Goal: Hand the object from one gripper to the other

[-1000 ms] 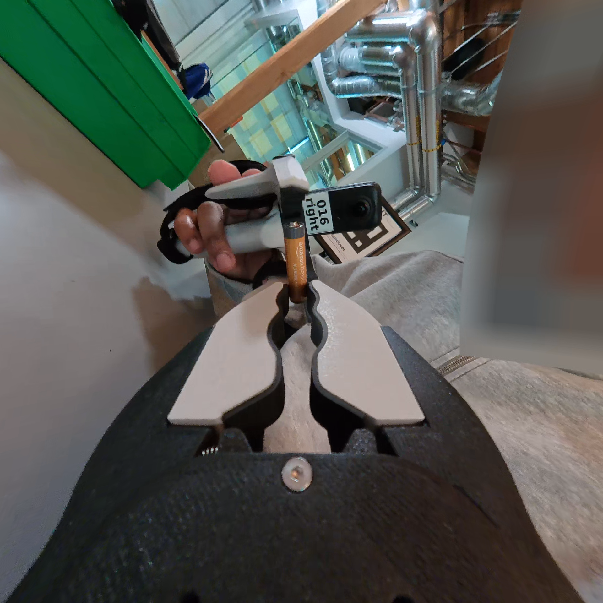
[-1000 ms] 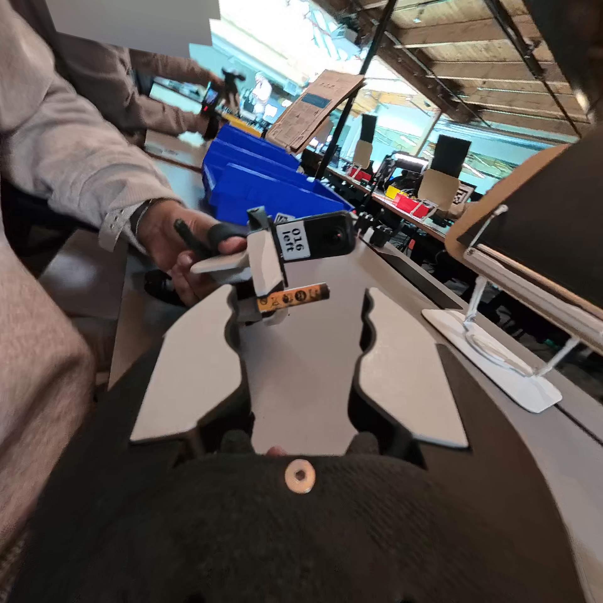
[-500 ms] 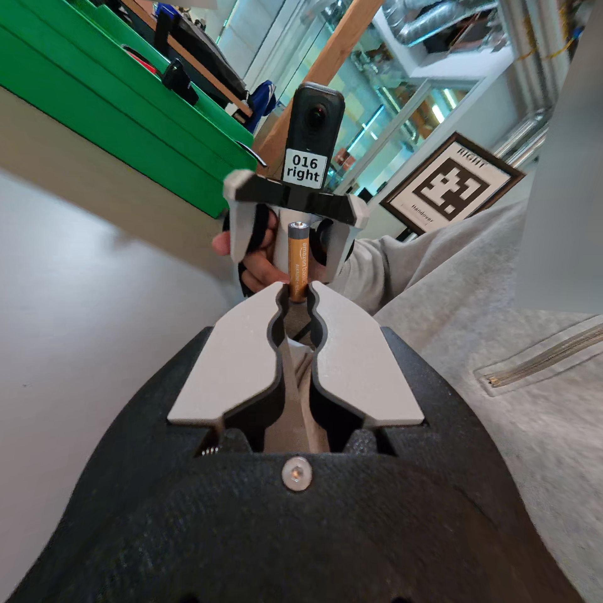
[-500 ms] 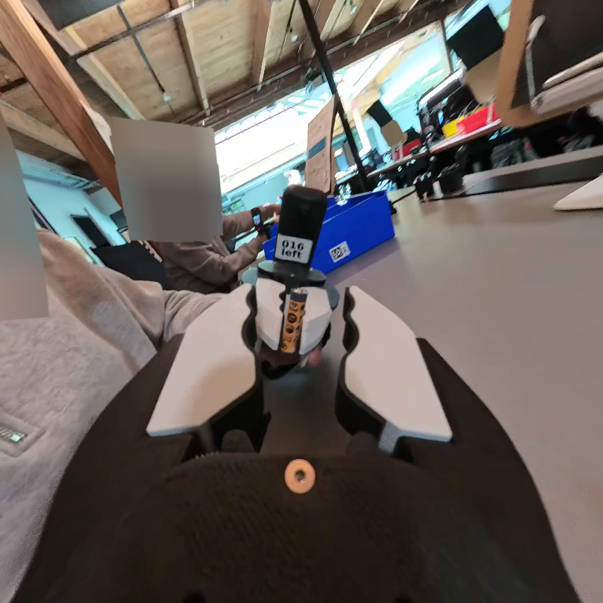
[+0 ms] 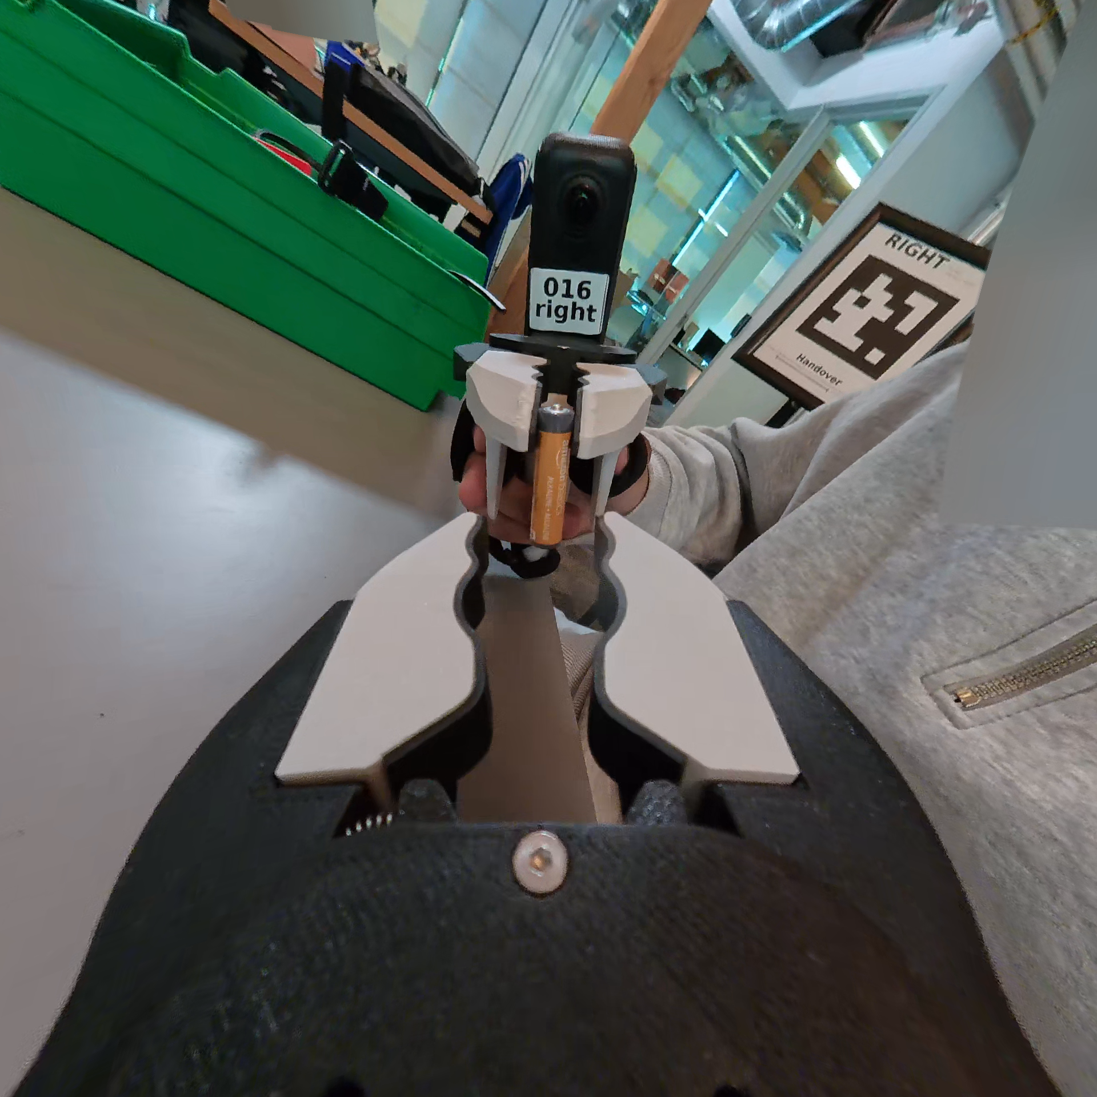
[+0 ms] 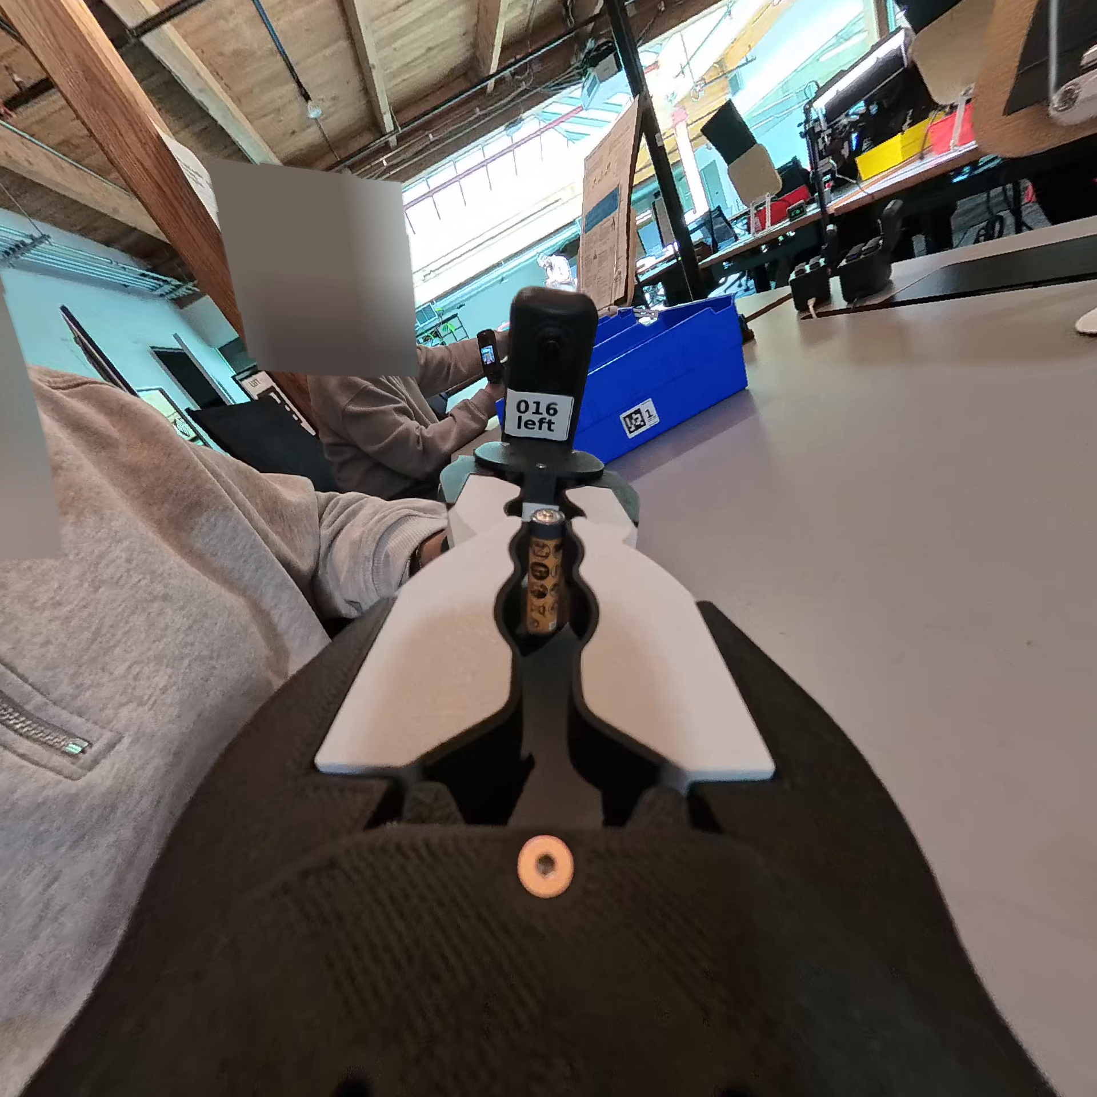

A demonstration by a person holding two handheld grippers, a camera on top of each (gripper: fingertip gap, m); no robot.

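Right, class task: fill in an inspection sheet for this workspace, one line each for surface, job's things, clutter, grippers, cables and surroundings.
Surface: grey table.
Job's things: battery, upright, held off the table.
Clutter: blue bin; green bins.
Grippers: right gripper shut on the battery; left gripper open, tips near the battery's lower end.
Cables: nothing seen near the grippers.
Surroundings: workshop benches; grey sleeve; framed marker sign.
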